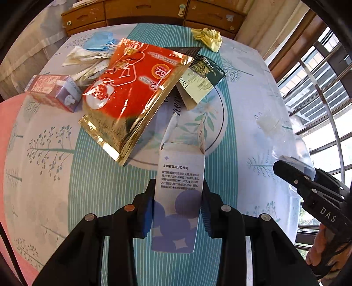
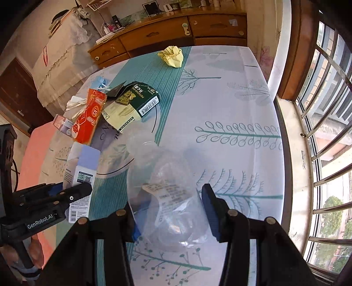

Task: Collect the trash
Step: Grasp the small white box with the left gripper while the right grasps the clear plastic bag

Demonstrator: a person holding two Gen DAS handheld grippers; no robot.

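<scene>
A white and lavender carton point(image 1: 180, 167) with open top flaps stands between my left gripper's pads, and my left gripper point(image 1: 178, 187) is shut on its two sides. In the right wrist view the same carton point(image 2: 81, 162) shows at the left, held by the left gripper point(image 2: 76, 193). My right gripper point(image 2: 169, 206) is shut on a clear plastic bottle point(image 2: 167, 176) with a white label, lying on the tablecloth. That bottle point(image 1: 286, 143) and the right gripper point(image 1: 288, 169) appear at the right edge of the left wrist view.
On the patterned tablecloth point(image 1: 253, 88) lie a red and gold foil pouch point(image 1: 136, 88), a green snack box point(image 1: 206, 72), crumpled yellow paper point(image 1: 208, 36), a blue mask point(image 1: 99, 40) and a small pink carton point(image 1: 55, 90). A wooden dresser point(image 1: 154, 11) stands behind; a barred window point(image 2: 325, 110) is at the right.
</scene>
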